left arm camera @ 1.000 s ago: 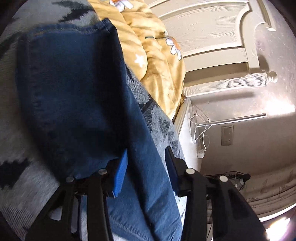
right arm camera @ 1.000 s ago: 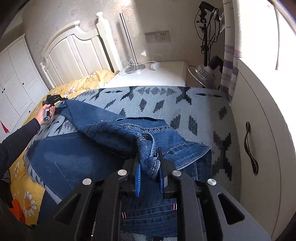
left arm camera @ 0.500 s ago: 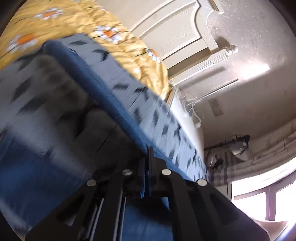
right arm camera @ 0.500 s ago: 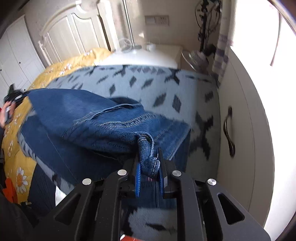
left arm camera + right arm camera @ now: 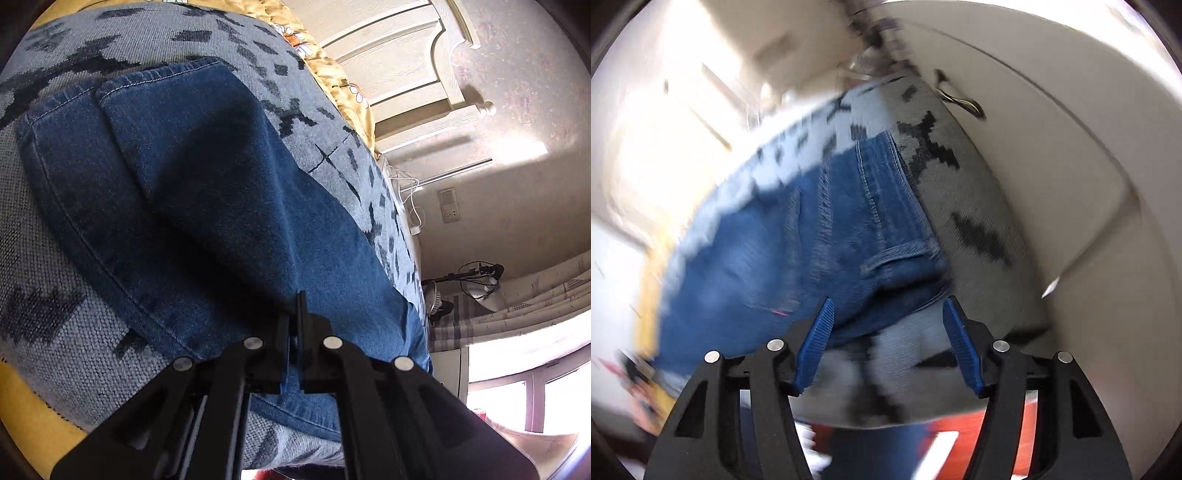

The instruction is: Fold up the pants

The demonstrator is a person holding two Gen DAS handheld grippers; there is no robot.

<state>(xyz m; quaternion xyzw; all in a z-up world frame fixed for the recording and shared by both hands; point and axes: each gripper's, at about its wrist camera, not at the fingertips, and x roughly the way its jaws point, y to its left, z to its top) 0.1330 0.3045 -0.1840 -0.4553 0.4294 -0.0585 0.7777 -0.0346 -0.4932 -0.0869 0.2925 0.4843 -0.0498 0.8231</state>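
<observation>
Jeans (image 5: pixel 221 206) on grey patterned blanket (image 5: pixel 48 339), legs stacked, hems aligned; left gripper (image 5: pixel 293 332) clamped on denim fold; right gripper (image 5: pixel 886 332) wide open, empty; further fold likely pending.

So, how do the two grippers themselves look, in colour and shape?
Both have black, angular frames with cut-out openings and round silver bolt heads. The right gripper carries blue ribbed finger pads. On the left gripper only a thin strip of blue shows. No cables or markings are visible.
</observation>
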